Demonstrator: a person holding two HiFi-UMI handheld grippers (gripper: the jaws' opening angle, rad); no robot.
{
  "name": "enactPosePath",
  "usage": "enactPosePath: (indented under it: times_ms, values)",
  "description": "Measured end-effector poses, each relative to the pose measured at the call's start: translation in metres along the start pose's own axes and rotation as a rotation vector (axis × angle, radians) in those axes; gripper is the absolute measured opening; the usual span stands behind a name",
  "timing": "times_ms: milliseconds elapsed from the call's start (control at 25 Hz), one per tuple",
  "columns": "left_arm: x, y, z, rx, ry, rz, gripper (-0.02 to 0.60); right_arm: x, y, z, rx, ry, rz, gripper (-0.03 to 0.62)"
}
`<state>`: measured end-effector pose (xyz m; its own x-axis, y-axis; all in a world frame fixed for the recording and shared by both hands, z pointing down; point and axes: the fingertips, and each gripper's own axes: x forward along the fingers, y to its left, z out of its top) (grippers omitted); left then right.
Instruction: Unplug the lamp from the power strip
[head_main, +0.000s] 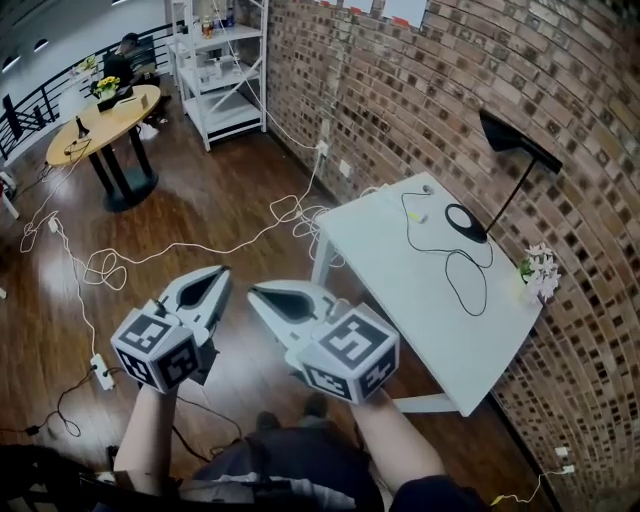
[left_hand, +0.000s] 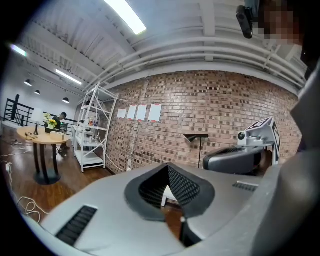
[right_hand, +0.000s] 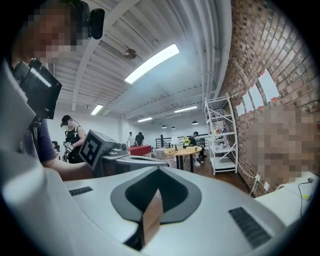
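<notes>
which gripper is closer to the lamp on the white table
Right. The right gripper hangs just left of the white table, with the lamp across the tabletop by the brick wall. The left gripper is beside it, further left, away from the table.

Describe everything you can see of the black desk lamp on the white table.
The lamp is black, with a flat, wedge-shaped head on a thin straight stem that rises at a slant from a round base. It looks unlit. The base sits flat near the back edge of the white table, close to the brick wall. A thin black cord lies in loose loops on the tabletop beside the base. Where it plugs in can't be seen. Neither gripper touches the lamp.
</notes>
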<state>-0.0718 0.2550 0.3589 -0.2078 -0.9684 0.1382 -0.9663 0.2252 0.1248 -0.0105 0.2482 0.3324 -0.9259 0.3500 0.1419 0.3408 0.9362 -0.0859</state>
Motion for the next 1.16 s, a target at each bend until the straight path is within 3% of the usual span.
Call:
enactPosePath:
  times_ms: [440,1160]
  values:
    - [0.032,-0.036,-0.004,0.023,0.011,-0.143,0.003,-0.035,-0.019,-0.008,-0.002,0.011,-0.151,-0.008]
    - [-0.003,0.034,-0.008,-0.031,0.015,-0.017,0.003,0.038,0.003,-0.013,0.022,0.052,-0.008,-0.008]
